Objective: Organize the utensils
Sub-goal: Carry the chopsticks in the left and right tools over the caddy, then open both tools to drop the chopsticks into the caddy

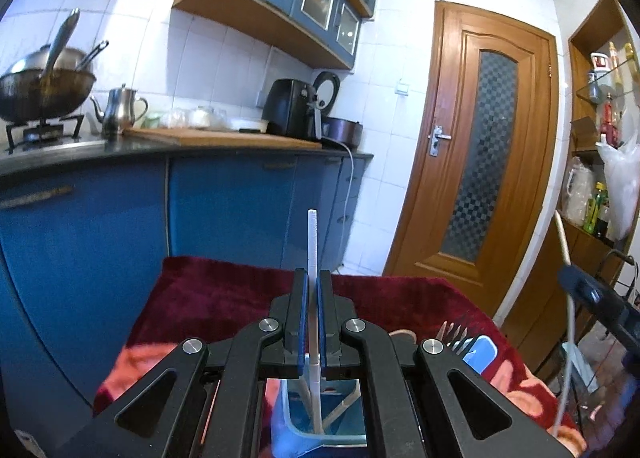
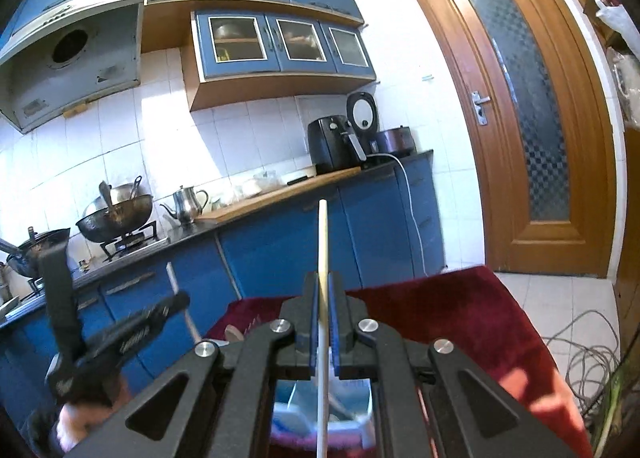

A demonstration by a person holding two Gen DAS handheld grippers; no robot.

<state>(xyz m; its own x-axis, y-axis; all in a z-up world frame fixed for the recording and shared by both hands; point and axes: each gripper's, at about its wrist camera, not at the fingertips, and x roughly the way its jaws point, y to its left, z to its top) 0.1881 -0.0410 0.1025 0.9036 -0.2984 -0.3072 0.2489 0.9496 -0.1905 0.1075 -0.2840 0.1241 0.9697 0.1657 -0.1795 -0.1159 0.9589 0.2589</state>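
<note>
Both chopsticks clamped above the blue bin

Meanwhile, at the far left of the kitchen a wok (image 1: 44, 92) sits on the gas stove with a ladle handle sticking out of it, and a steel teapot (image 1: 118, 108) stands just beside it on the dark counter. Farther right along the counter lies a wooden cutting board (image 1: 216, 137), then a black air fryer (image 1: 290, 112) near the wall.

In the left wrist view, the left hand-held gripper (image 1: 313, 278) has its jaws drawn narrow on a white chopstick (image 1: 312, 242), which stands nearly upright between the blue pads and pokes up past them. Its lower end reaches into a light blue bin (image 1: 320, 418) directly below, where other pale sticks lean. The bin rests on a desk covered with a dark red cloth (image 1: 224, 290). Just right of the bin, fork tines (image 1: 454, 332) show beside a blue block.

In the right wrist view, the right hand-held gripper (image 2: 323, 290) is likewise closed narrow on a cream chopstick (image 2: 323, 242), held upright and slightly tilted, with its lower part running down over the blurred blue bin (image 2: 296, 410). The left hand-held gripper appears there as a dark, blurred shape at lower left.

At the far right stands a brown wooden door (image 1: 480, 154) with a patterned glass panel, and grey cables (image 2: 588, 346) lie coiled on the tiled floor.
</note>
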